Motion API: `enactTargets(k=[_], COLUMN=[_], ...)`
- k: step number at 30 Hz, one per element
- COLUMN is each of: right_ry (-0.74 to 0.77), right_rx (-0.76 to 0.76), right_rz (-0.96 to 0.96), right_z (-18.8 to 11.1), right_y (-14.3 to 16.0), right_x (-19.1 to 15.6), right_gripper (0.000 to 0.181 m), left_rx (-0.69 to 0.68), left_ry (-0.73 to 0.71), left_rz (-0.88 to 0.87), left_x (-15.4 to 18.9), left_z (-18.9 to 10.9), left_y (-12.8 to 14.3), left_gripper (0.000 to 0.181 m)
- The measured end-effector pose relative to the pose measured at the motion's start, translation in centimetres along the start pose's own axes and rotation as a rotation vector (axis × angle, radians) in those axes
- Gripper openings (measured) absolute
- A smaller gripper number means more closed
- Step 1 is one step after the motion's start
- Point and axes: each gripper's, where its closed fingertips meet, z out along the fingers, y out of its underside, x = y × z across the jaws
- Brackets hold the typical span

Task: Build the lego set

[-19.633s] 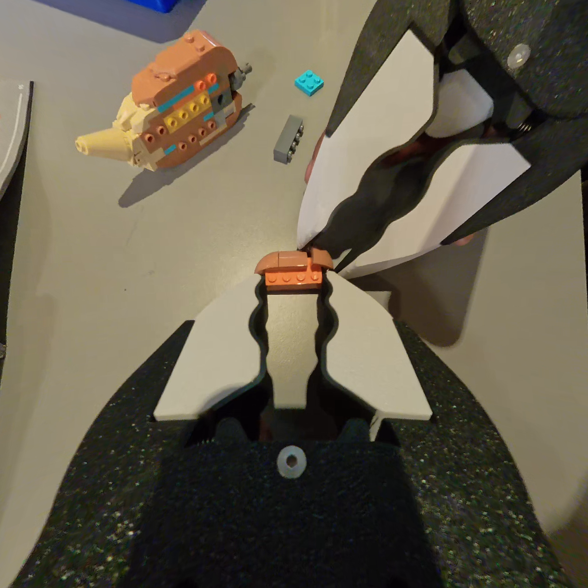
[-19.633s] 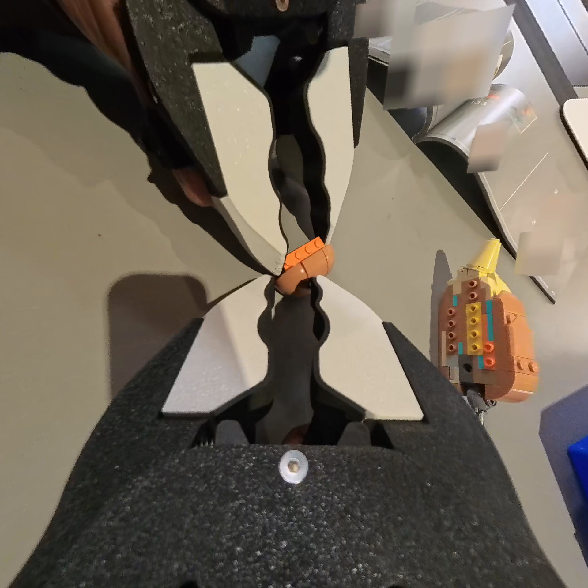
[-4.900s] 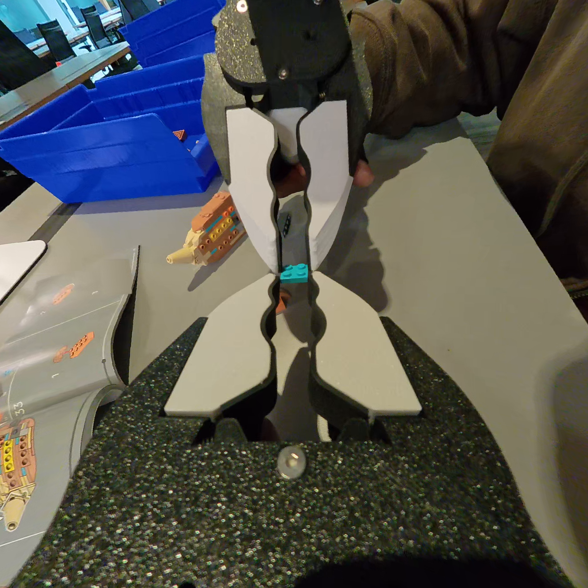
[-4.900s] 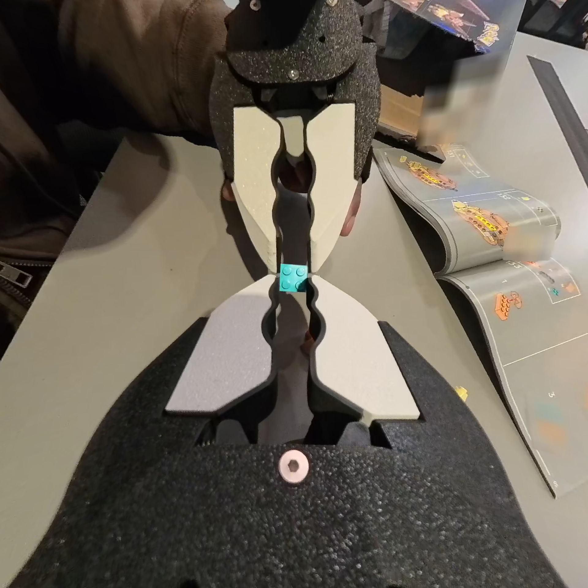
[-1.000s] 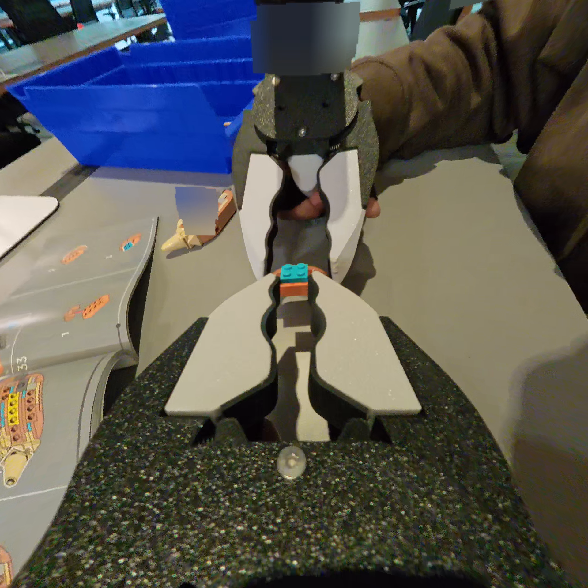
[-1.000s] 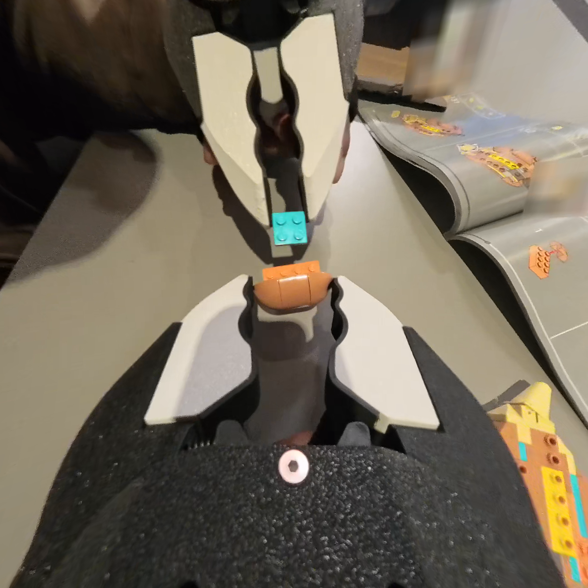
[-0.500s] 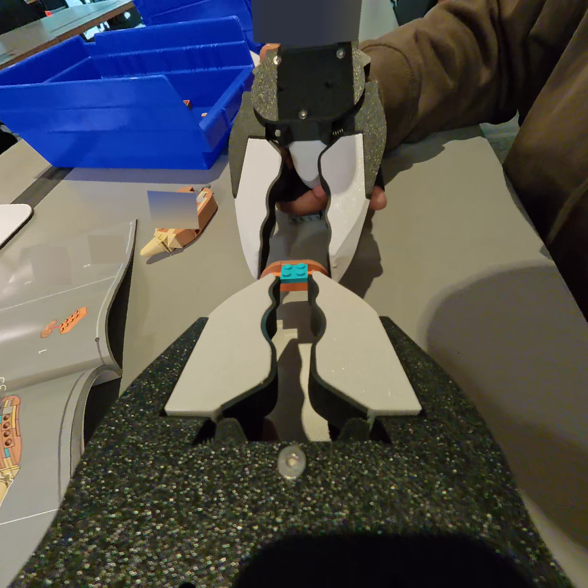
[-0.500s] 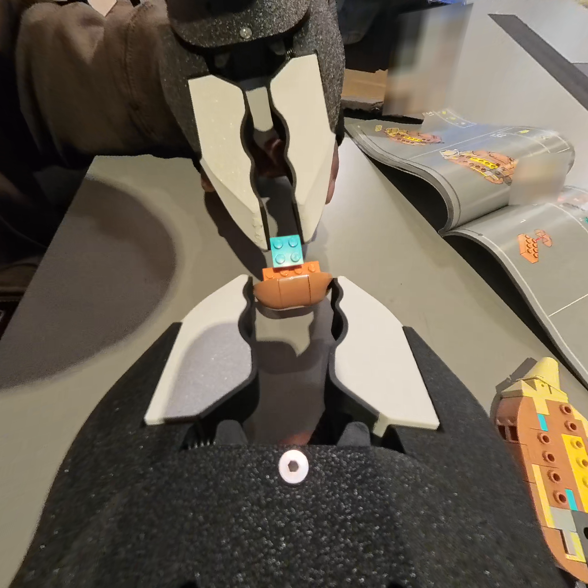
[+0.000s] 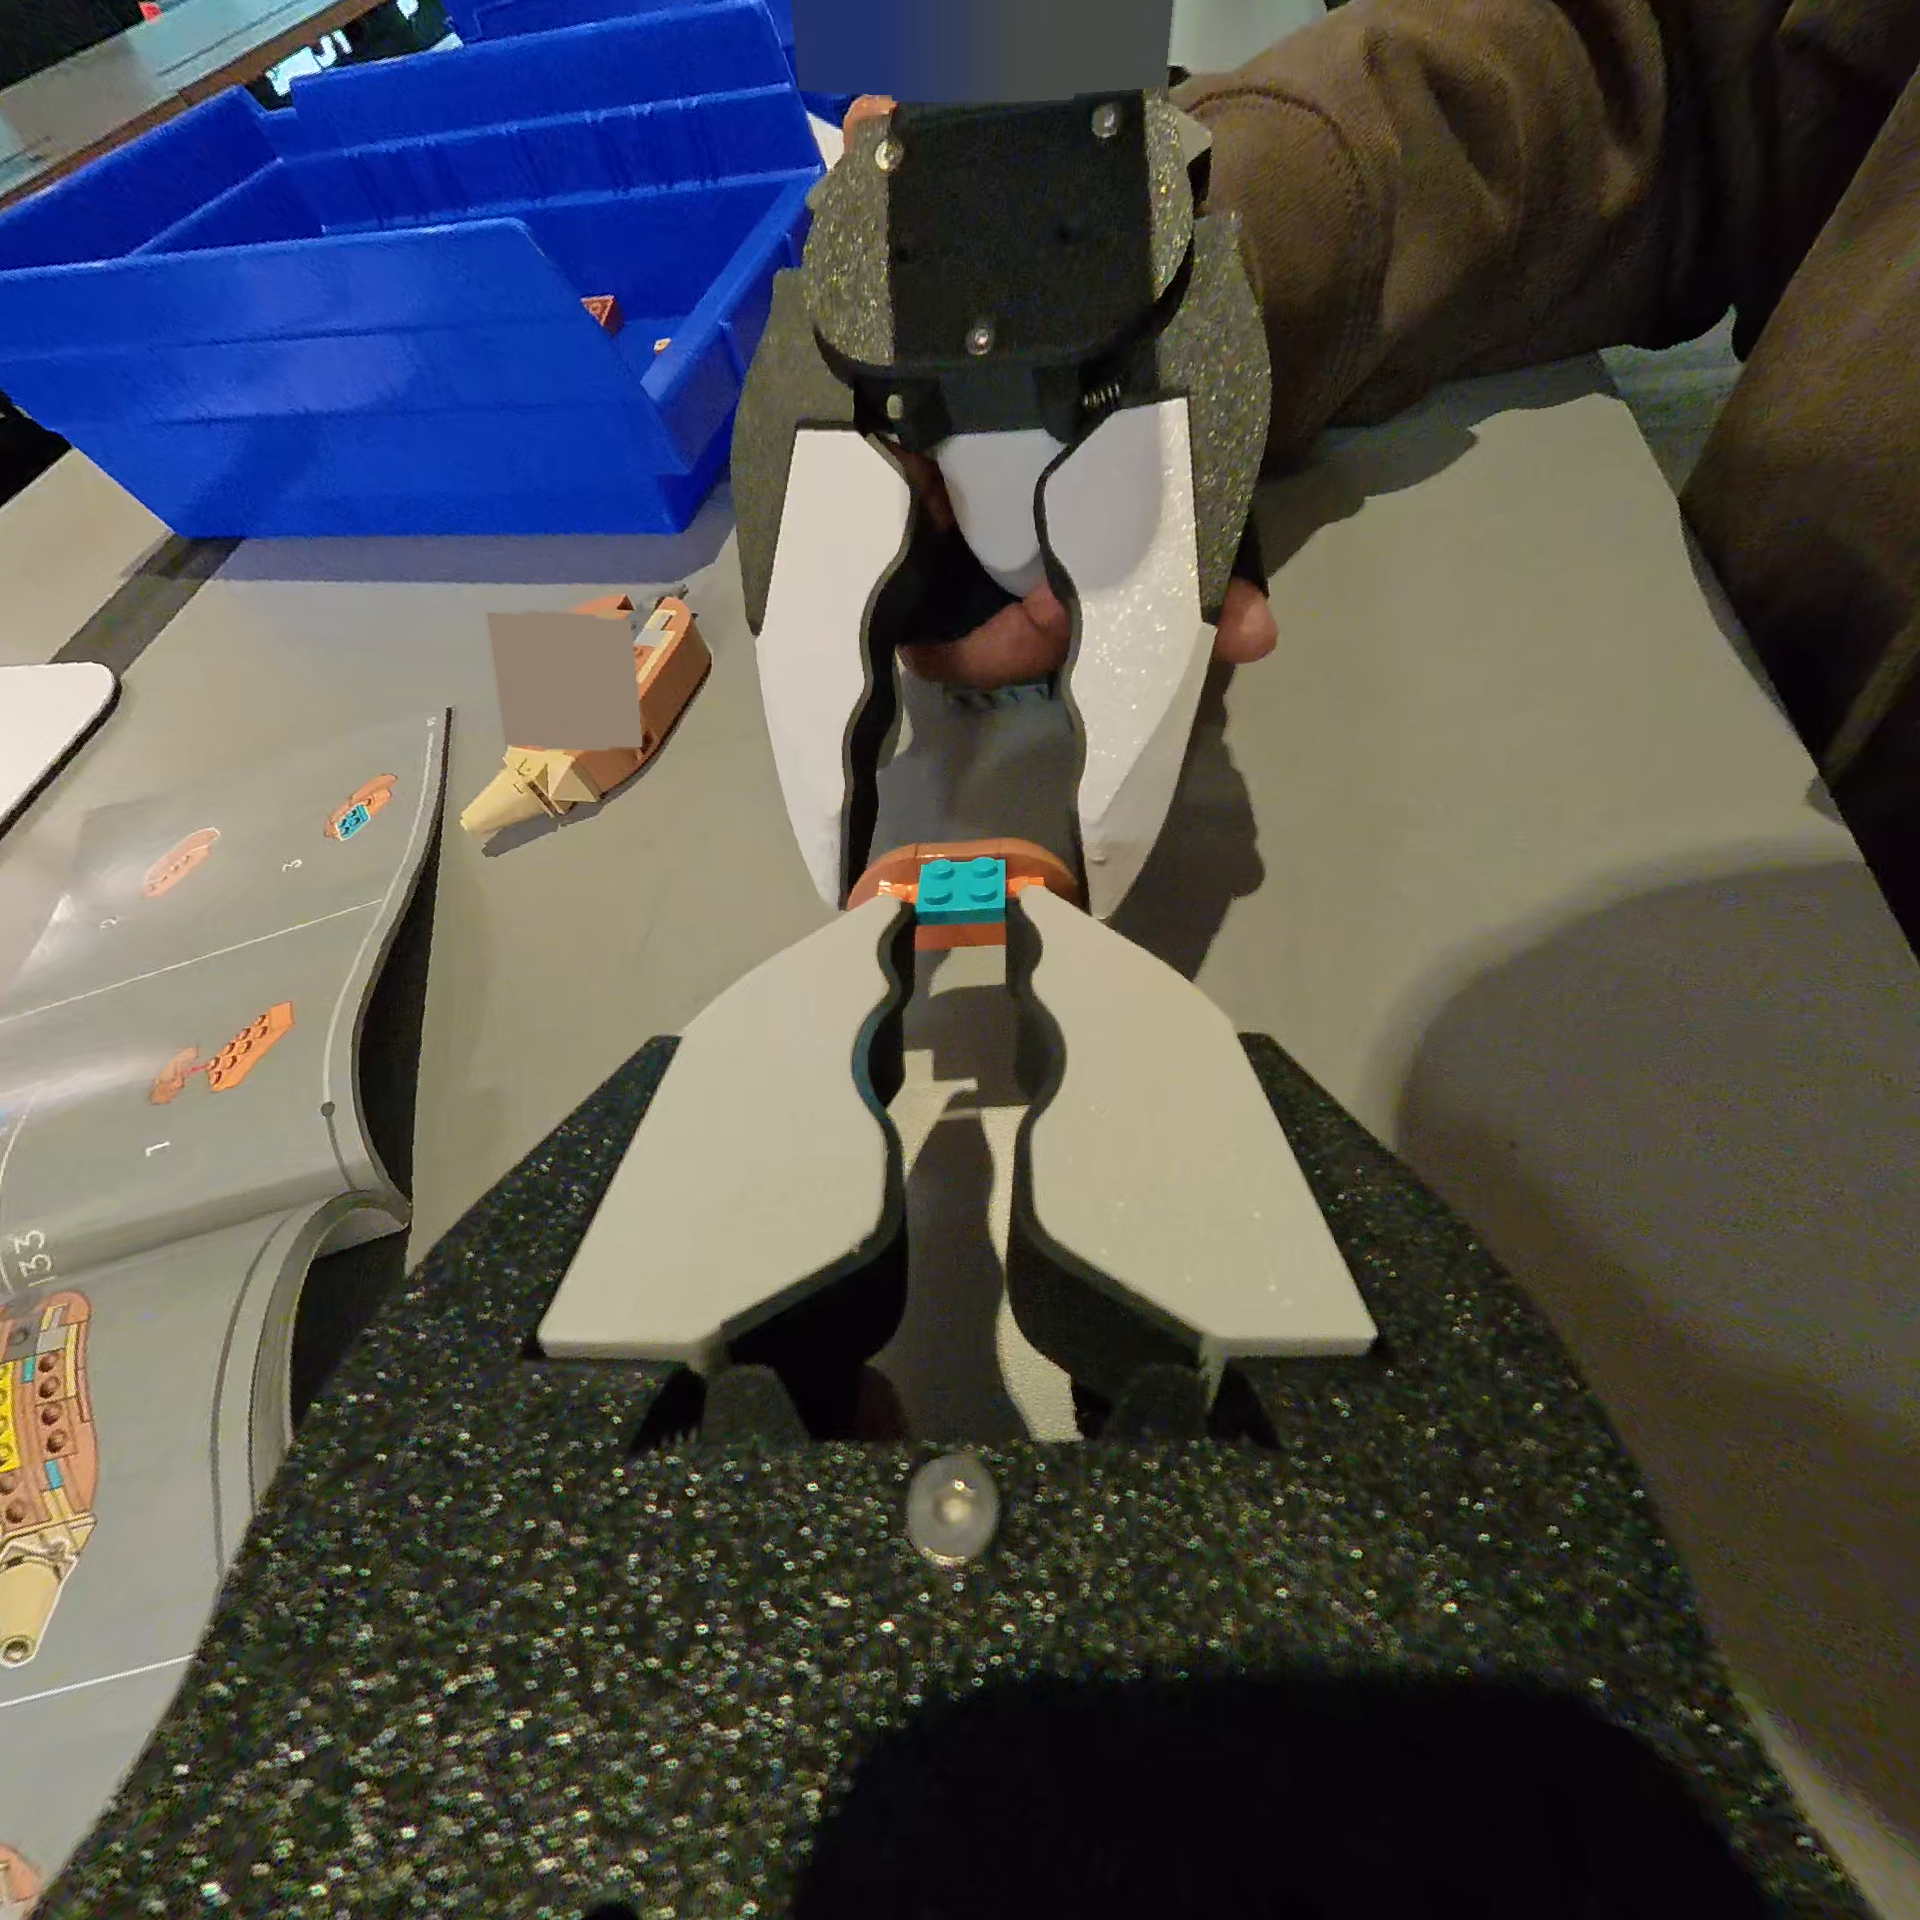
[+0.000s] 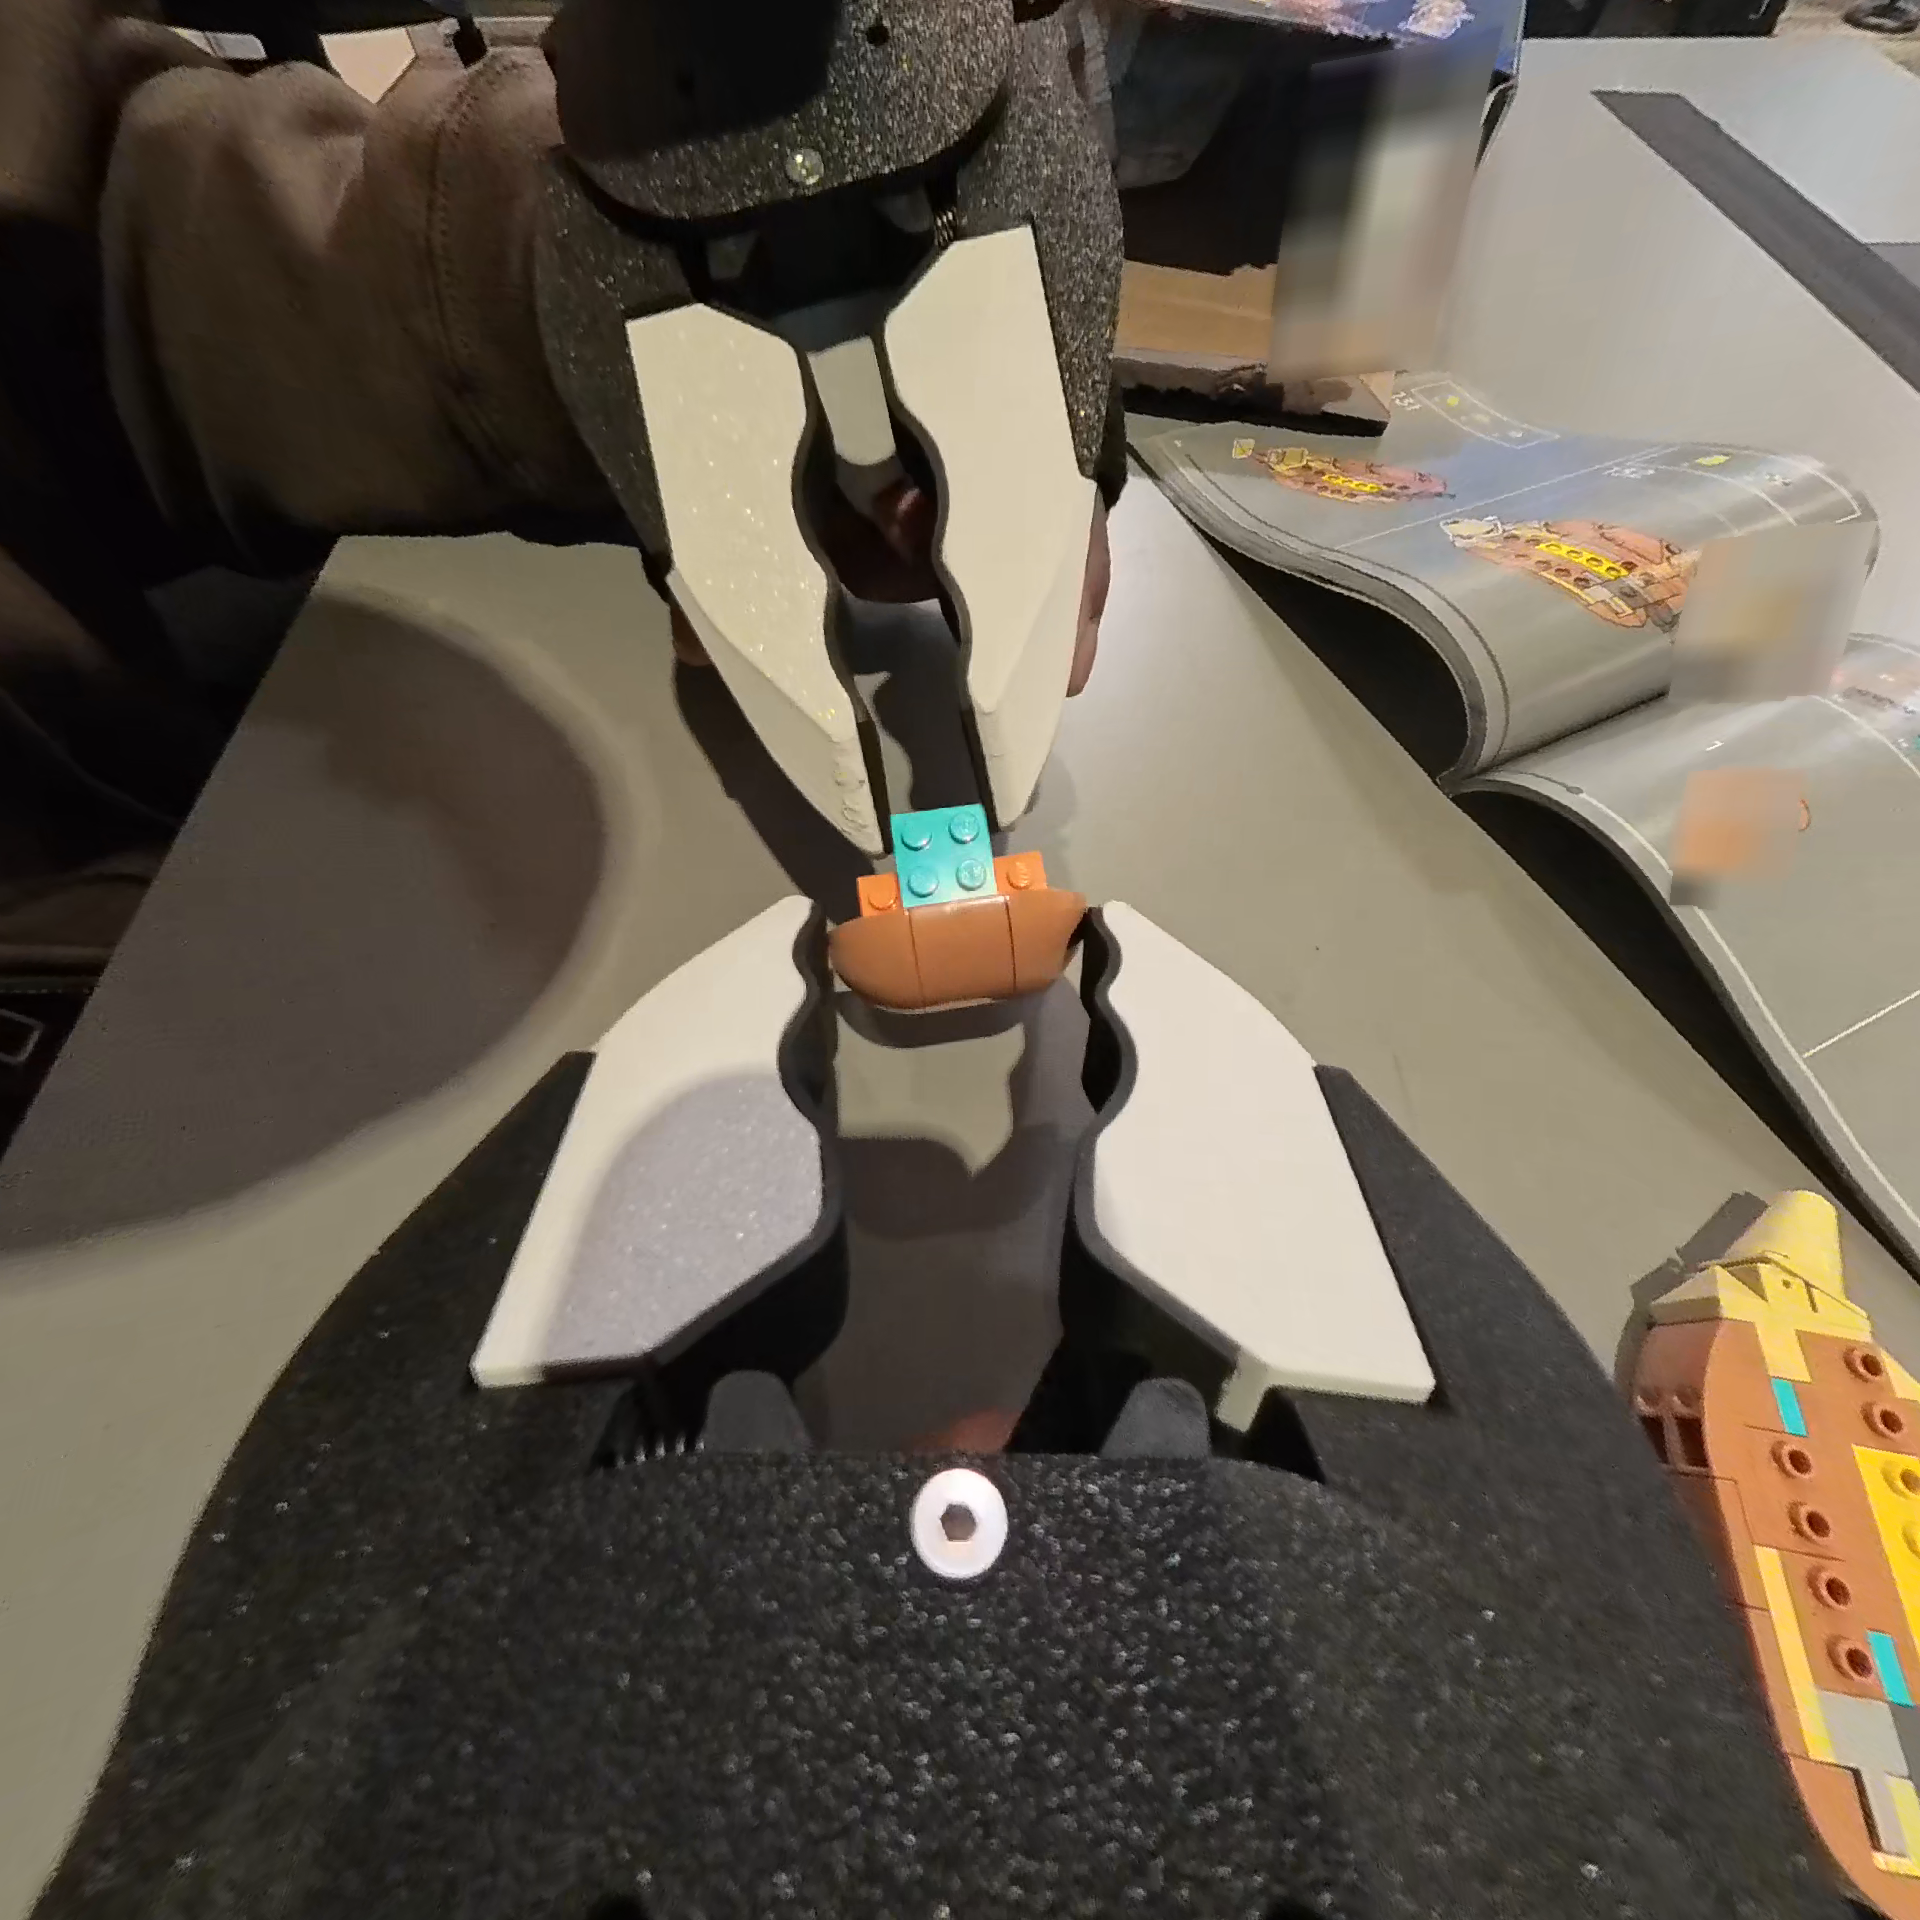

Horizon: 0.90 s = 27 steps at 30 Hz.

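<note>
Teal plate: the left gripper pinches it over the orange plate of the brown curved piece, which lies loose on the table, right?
Not loose on the table: the right wrist view shows the right gripper shut on the brown curved piece, held up. The left gripper does pinch the teal plate over its orange plate.

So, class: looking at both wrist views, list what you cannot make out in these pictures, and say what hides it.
- Left wrist view: the middle of the ship model is under a mosaic patch.
- Left wrist view: a grey brick is mostly hidden behind the right gripper.
- Right wrist view: the ship model is cut off by the right edge.
- Either view: whether the teal plate is fully pressed onto the brown piece.
</note>
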Motion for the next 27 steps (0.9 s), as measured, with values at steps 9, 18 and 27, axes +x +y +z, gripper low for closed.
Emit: enactTargets(k=[9, 18, 27], right_ry=[-0.003, 0.003, 0.001], right_rx=[0.008, 0.006, 0.011], right_rz=[0.01, 0.009, 0.021], right_z=[-0.07, -0.03, -0.08], right_y=[-0.08, -0.06, -0.13], right_x=[0.09, 0.17, 0.25], right_gripper=[0.047, 0.047, 0.047], left_rx=[-0.011, -0.015, -0.016], left_ry=[-0.013, -0.018, -0.028], left_rz=[0.006, 0.009, 0.017], left_x=[-0.15, -0.15, -0.25], left_z=[0.06, 0.12, 0.13], left_y=[0.14, 0.14, 0.16], left_gripper=[0.016, 0.017, 0.017])
